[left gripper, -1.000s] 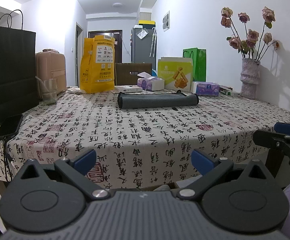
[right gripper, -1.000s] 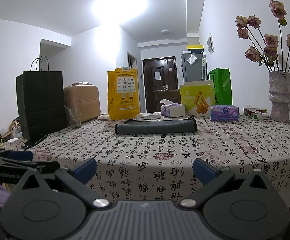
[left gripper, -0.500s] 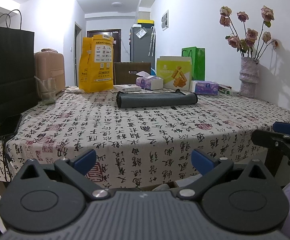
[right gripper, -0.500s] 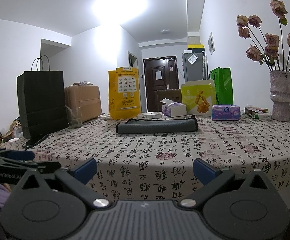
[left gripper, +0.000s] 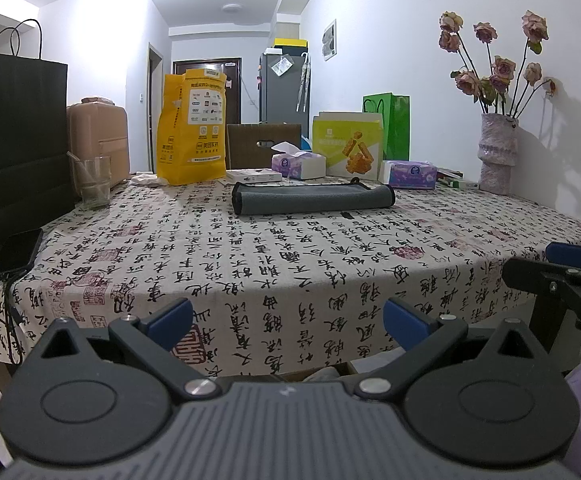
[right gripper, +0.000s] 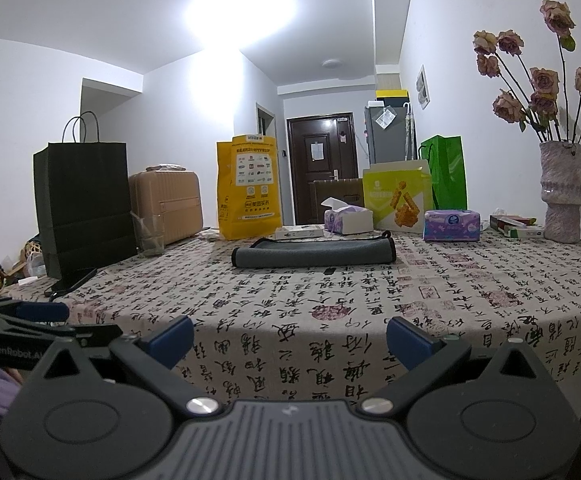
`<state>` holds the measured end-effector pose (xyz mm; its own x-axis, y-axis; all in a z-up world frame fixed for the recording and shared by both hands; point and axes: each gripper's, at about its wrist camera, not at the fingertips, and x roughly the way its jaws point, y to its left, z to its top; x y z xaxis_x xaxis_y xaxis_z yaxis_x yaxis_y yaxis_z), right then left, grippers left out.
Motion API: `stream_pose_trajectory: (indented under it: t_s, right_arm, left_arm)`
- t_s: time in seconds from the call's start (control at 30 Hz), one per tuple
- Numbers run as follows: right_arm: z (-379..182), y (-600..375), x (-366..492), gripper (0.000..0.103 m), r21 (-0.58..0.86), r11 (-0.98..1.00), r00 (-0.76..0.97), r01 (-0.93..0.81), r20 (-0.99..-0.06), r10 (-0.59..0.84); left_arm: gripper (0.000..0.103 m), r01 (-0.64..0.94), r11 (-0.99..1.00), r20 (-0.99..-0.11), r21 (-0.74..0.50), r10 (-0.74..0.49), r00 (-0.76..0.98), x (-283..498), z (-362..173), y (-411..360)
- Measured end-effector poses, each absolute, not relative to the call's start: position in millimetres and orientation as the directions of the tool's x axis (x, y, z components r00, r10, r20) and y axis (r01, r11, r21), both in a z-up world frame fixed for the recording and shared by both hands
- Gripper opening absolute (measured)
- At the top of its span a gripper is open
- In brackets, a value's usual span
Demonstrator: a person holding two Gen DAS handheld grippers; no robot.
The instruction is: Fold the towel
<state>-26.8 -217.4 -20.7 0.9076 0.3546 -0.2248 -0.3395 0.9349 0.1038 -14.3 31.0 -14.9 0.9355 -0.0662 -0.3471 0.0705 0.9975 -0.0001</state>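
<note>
Both claws idle short of the worktop, towel untouched.

Nearest, left claw (left gripper: 286,316) and right claw (right gripper: 288,334) hovered off the near edge of the worktop (left gripper: 250,280), fingers spread wide, nothing held; each showed in the other's view, the right claw at 3 o'clock for the left, the left claw at 9 for the right. Versus a second ago the framing barely shifted, only a slight creep, so no real approach had begun. Farther in, at 12 o'clock mid-worktop, the grey towel (left gripper: 312,199) lay already doubled into a long strip, well apart from both claws. Behind it: tissue boxes (left gripper: 298,165), a yellow bag (left gripper: 192,128), a vase (left gripper: 497,154) at 2 o'clock. Judgement: folding stalled, reach-in next.
</note>
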Motion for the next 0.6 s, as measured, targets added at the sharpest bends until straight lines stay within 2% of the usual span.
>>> stream_pose_trajectory:
  t_s: [0.6]
  right_arm:
    - [-21.3, -215.1, -26.2, 0.103, 0.101, 0.934, 0.908, -0.342, -0.222, 0.356]
  left_arm:
    - [0.103, 0.073, 0.997, -0.349, 0.000, -0.068, 0.935, -14.5, -15.7, 30.4]
